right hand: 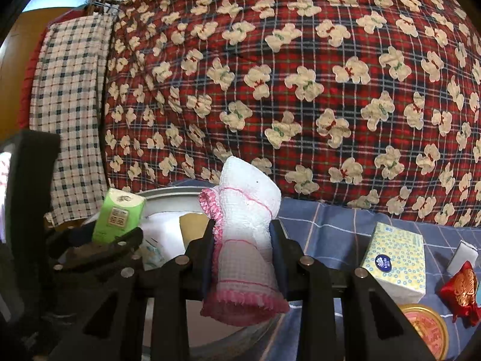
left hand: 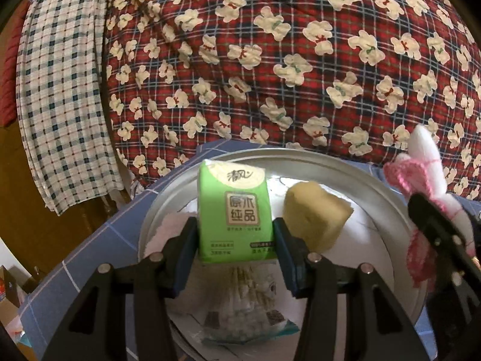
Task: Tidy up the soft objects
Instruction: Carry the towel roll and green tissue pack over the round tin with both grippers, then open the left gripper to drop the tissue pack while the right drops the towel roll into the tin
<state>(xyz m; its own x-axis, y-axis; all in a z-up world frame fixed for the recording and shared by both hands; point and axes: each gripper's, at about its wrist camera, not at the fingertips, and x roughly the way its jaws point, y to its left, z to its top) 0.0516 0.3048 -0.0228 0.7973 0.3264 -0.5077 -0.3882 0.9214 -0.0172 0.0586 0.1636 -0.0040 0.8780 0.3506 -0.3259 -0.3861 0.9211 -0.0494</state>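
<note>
My left gripper is shut on a green tissue pack, held upright over a round metal basin. Inside the basin lie a yellow sponge and a clear plastic packet. My right gripper is shut on a rolled white cloth with pink trim, just right of the basin. In the left wrist view that cloth shows at the right edge. The right wrist view also catches the green pack and the sponge.
A red plaid quilt with cream bears rises behind the basin, a checked cloth hanging to its left. On the blue checked sheet lie a yellow tissue box, a red pouch and a round tin.
</note>
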